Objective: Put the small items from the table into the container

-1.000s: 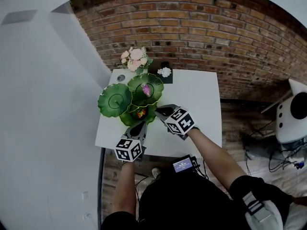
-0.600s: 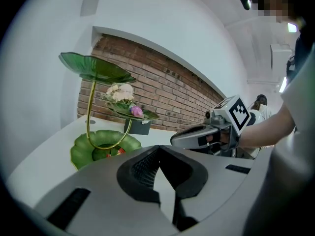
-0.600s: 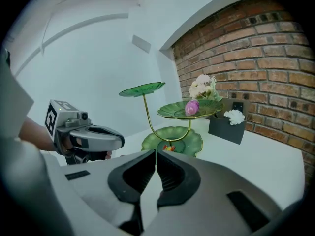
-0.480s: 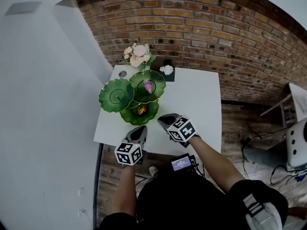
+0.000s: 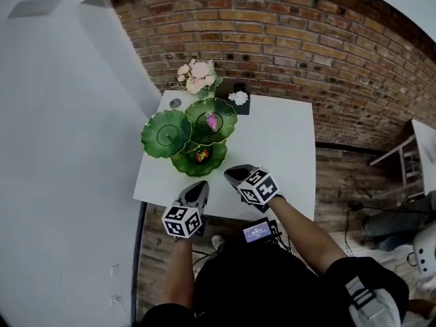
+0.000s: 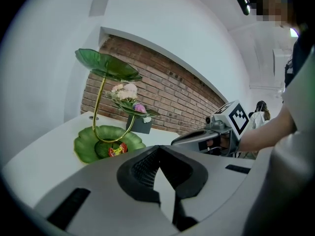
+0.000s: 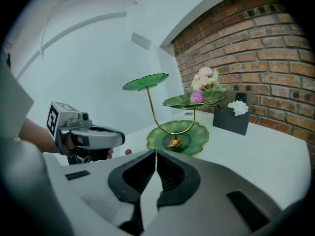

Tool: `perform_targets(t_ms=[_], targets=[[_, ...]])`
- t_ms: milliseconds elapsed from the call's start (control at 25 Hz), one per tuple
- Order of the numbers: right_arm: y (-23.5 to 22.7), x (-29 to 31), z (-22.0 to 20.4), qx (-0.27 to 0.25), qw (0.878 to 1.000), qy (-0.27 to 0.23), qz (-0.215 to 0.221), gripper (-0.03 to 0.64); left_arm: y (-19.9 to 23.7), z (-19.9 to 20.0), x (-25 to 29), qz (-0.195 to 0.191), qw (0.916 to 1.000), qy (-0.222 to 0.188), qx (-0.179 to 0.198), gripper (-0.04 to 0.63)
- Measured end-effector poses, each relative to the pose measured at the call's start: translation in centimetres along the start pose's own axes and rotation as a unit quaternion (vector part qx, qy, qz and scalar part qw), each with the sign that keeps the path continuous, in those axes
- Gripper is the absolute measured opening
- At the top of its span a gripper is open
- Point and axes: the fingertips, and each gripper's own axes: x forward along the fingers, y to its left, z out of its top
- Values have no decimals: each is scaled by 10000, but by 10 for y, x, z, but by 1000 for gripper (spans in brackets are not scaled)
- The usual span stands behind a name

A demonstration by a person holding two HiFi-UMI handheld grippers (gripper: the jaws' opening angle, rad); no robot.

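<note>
Head view: left gripper (image 5: pixel 199 188) and right gripper (image 5: pixel 233 175) over table (image 5: pixel 286 148) near edge, short of green leaf stand (image 5: pixel 163 133); left gripper view: jaws pressed together, empty, candy (image 6: pixel 116 150) in bottom leaf; right gripper view: jaws together, empty, small red item (image 7: pixel 128 152) on table.

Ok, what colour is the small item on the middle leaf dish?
The item is pinkish purple, clearest in the right gripper view.

The person holds both grippers out ahead on bare forearms; the left gripper (image 5: pixel 196 191) is closed and empty; the right gripper (image 5: pixel 234 175) likewise, slightly farther forward.
</note>
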Motion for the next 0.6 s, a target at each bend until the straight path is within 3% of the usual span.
perform_targets(t_ms=[320, 600], targets=[[1, -2, -1, 35, 10000, 12, -1, 23, 2, -1, -2, 13, 10000, 30, 15, 9], [0, 0, -6, 99, 9999, 38, 10, 23, 14, -3, -8, 255, 9996, -25, 84, 9]])
